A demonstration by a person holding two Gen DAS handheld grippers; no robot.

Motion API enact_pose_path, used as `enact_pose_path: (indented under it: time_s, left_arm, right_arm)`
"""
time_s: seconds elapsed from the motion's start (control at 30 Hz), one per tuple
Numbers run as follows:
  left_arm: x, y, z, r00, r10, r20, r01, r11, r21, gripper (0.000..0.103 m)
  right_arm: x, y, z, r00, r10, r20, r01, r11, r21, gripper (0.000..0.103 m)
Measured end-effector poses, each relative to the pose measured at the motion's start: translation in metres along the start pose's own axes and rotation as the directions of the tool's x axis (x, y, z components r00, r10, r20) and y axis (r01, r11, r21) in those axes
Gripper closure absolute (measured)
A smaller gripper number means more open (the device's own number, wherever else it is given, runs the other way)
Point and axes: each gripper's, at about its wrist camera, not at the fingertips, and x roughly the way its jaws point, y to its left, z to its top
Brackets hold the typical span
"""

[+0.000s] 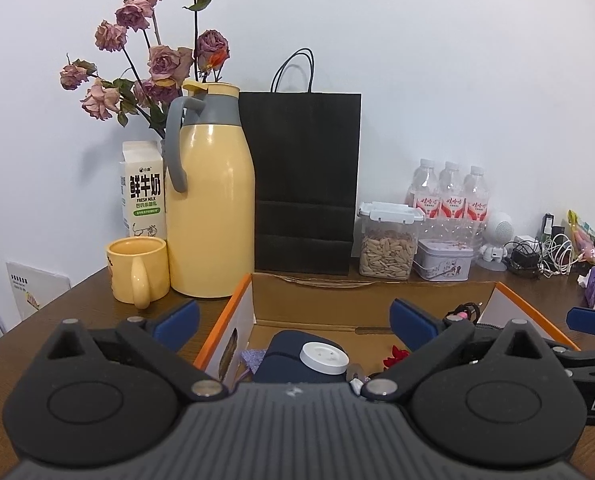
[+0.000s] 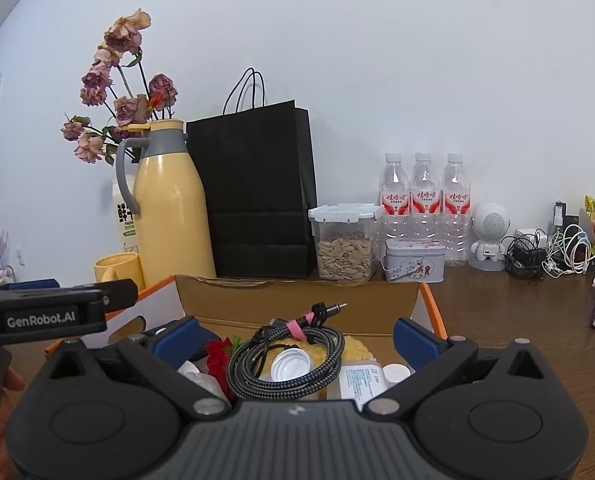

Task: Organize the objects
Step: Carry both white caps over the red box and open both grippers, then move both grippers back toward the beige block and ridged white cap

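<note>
On the brown desk [image 2: 509,312], an open cardboard box [image 2: 297,296] with orange edges is seen just in front of both pairs of tongs. The left tongs [image 1: 293,320] are spread wide with nothing between the blue pads; below them, inside the box, a dark blue pouch [image 1: 285,356] and a white round cap [image 1: 324,357] are visible. The right tongs [image 2: 295,338] are likewise spread wide and empty, held above a coiled braided cable [image 2: 285,360] tied with a pink strap, which lies in the box on top of other small items, a red flower [image 2: 219,354] and a white bottle cap [image 2: 291,364] among them. Behind the box, along the white wall, a yellow mug [image 1: 137,270], a yellow thermos jug [image 1: 209,200], a milk carton [image 1: 143,190], dried roses [image 1: 153,60], a black paper bag [image 1: 305,184], a clear container of seeds [image 1: 387,246], a small tin [image 1: 443,260] and three water bottles [image 1: 451,196] are lined up. Tangled chargers [image 2: 549,256] are left at the far right.
</note>
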Motion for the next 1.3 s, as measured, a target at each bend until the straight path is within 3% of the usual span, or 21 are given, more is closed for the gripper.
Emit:
enact_pose_path:
  time_s: [0.77, 1.0, 1.3]
  left_arm:
    - [-0.059, 0.007, -0.040, 0.999, 0.012, 0.042, -0.016, 0.997, 0.078, 0.000]
    - [-0.067, 0.020, -0.049, 1.000, 0.024, -0.002, -0.024, 0.998, 0.055, 0.000]
    - [-0.070, 0.016, -0.062, 0.997, 0.001, -0.083, 0.007, 0.995, 0.095, 0.000]
  right_arm:
    - [-0.051, 0.013, -0.035, 0.999, 0.016, -0.039, -0.020, 0.996, -0.085, 0.000]
    - [-0.060, 0.020, -0.045, 0.998, 0.008, -0.064, -0.015, 0.993, -0.113, 0.000]
    - [-0.063, 0.022, -0.055, 0.994, -0.012, -0.109, -0.002, 0.992, -0.128, 0.000]
